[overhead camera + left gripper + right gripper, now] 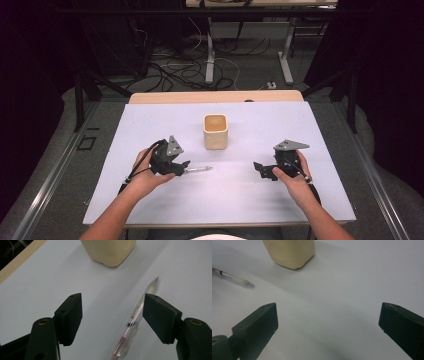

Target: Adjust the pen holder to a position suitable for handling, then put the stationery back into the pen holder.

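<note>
High view: the left gripper (186,167) is hovering over the pen (199,169), which is lying on the white sheet (150,200) in front of the beige cup (215,131); the pen's rear end is being hidden by the jaws.
Left gripper view: the spread jaws are straddling the pen (136,315), not pressing it; the cup (110,251) is being cropped at the top.
Right gripper view: the right gripper (328,322) is standing wide apart, holding nothing, nearer than the cup (289,252); the pen (234,278) is being cut off at the left edge.

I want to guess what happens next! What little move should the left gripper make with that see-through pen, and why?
Probably close on it. The clear plastic pen lies flat on the white table between the left gripper's open jaws, close beside one and not yet pinched, near the cream square cup.
</note>
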A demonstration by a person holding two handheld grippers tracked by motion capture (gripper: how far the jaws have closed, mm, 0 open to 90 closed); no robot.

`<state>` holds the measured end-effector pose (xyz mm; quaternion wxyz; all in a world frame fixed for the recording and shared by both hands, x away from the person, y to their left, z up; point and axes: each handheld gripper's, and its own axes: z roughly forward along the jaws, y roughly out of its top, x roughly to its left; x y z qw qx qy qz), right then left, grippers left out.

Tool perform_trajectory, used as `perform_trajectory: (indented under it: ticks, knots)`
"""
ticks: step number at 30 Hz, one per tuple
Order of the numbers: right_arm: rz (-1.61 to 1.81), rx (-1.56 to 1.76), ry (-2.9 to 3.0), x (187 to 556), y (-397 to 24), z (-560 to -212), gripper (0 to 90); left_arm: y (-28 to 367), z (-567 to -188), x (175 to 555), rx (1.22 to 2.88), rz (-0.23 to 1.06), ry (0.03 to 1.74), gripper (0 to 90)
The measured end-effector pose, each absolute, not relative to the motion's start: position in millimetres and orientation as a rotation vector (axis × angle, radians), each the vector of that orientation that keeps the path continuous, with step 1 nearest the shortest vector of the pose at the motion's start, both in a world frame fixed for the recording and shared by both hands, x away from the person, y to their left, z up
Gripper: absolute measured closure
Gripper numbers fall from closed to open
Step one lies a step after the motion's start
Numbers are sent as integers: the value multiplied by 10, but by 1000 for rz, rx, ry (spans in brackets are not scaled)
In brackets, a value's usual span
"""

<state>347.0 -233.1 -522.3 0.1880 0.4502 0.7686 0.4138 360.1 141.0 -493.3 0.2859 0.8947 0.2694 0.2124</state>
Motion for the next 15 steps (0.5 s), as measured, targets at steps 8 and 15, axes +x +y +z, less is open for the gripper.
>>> perform_trajectory:
  ticks: [8,15]
  knots:
    - [1165,1263,2166,3473,-2335,-5231,37,1291,-4963,3627,2436,549,680,405]
    - [1168,1262,2169,3477,-2336,-5230,41,1176,-4991,3643,2502,514,611,479]
